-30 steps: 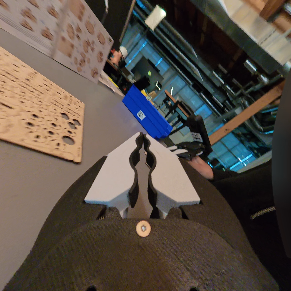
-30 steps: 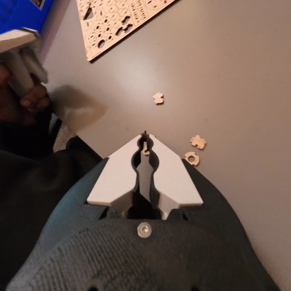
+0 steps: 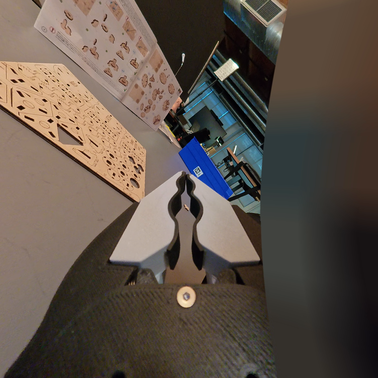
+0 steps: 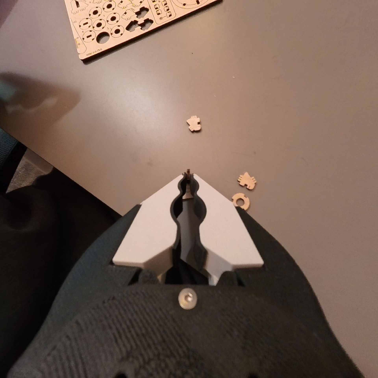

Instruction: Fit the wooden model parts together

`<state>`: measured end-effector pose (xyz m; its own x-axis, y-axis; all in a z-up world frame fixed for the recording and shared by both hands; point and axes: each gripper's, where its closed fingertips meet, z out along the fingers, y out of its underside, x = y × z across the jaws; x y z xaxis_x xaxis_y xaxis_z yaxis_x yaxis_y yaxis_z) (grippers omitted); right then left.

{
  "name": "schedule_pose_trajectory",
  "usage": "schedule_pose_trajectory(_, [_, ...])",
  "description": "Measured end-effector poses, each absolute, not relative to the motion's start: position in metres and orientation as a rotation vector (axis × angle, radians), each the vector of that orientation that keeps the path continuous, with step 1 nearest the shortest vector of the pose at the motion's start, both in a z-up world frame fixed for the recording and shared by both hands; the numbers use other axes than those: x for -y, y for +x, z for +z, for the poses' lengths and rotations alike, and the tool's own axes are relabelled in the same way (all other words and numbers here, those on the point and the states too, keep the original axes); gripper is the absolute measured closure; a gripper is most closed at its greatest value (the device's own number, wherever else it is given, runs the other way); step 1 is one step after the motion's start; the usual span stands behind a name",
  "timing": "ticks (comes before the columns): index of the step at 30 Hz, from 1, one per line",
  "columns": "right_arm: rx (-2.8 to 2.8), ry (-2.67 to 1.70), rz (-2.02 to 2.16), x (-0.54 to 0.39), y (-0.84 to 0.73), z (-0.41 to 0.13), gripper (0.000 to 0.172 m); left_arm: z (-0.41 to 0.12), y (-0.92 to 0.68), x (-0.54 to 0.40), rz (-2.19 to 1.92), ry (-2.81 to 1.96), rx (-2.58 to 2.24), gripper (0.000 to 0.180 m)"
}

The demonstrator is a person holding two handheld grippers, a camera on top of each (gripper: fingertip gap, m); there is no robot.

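Right tongs pinch a thin wooden piece edge-on; left tongs are closed on nothing.

The right gripper [image 4: 188,176] clamps a small wooden piece [image 4: 187,191], long axis along the fingers, tip poking past them (loose cutouts [image 4: 246,180] lie just right, another [image 4: 194,123] ahead). The left gripper [image 3: 185,177] has its tips together, near the blue bin [image 3: 206,171]; the plywood sheet [image 3: 67,122] lies farther left.

We see print on the instruction sheet [image 3: 106,51], the blue bin's sticker [image 3: 198,171] and the wooden sheet's [image 4: 114,26] near edge.
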<state>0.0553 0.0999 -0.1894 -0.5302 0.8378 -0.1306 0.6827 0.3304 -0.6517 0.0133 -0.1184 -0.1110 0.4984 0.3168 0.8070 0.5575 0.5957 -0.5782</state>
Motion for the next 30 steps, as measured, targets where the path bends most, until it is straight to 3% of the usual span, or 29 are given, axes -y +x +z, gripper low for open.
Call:
schedule_pose_trajectory(1, [2.365,-1.377,0.984,-0.0996,0.055,-0.1894,0.172,-0.111,0.0133,0.1184,-0.178,-0.969,1.083,0.18])
schedule_pose_trajectory(30, [2.319,-1.308,0.934,-0.0977,0.0564,-0.1918,0.17,-0.1125,0.0131,0.1176,-0.203,-0.965,1.088,0.18])
